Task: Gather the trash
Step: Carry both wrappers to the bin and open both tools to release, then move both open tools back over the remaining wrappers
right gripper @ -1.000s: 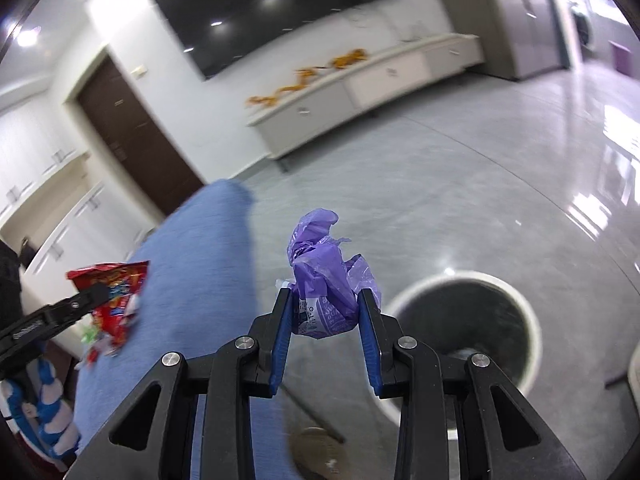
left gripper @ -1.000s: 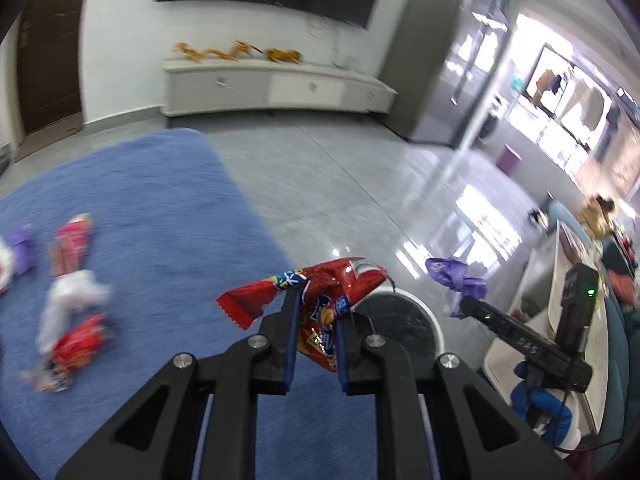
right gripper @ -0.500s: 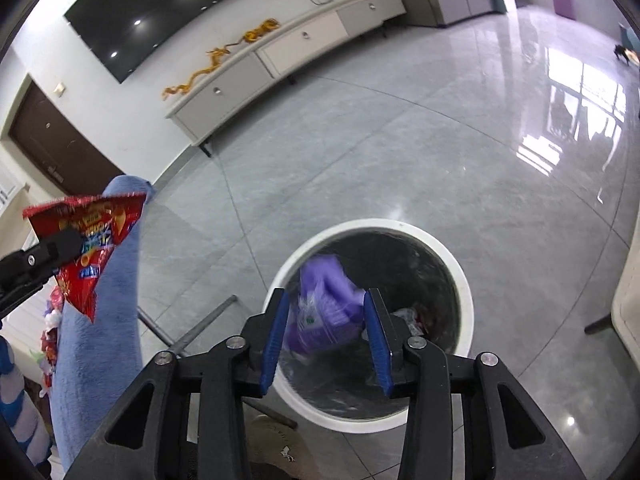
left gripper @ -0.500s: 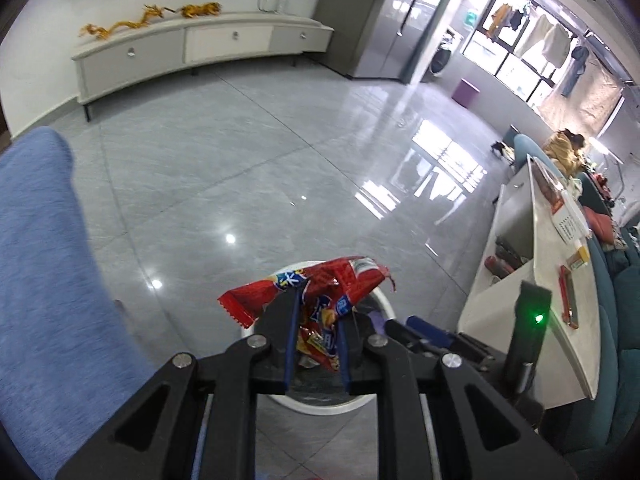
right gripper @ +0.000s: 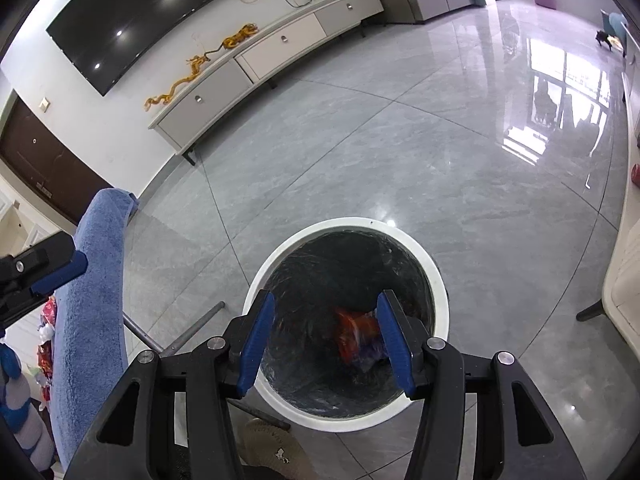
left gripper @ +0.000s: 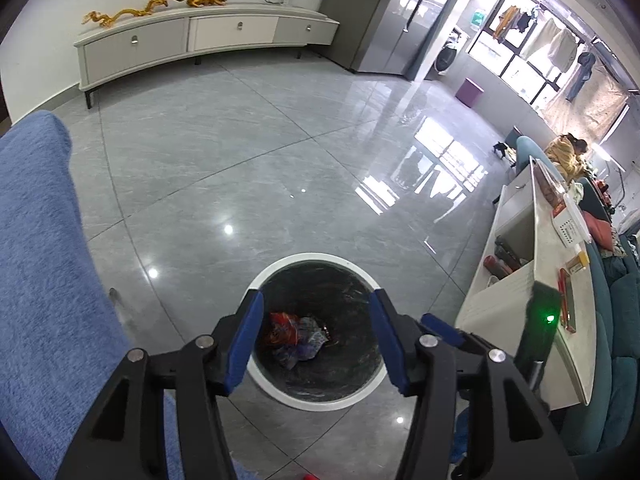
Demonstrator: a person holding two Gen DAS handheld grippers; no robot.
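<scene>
Left wrist view: crumpled red wrapper (left gripper: 282, 326) lies in the white-rimmed bin (left gripper: 316, 258) on grey tiles; left gripper (left gripper: 316, 342) and right gripper (right gripper: 326, 338) gape wide, empty.

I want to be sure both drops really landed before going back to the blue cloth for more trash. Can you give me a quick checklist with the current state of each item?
1. Left tongs open and empty: ok, nothing between the blue pads.
2. Right tongs open and empty: ok.
3. Red snack wrapper inside the bin: ok, it lies at the bottom.
4. Purple wrapper in the bin: cannot tell for certain; a purplish scrap shows beside the blurred red wrapper.
5. Nothing spilled on the floor around the bin: ok on the visible floor; the near side is hidden by the tongs.
6. More trash left to collect: ok, wrappers show at the edge of the blue cloth.
</scene>
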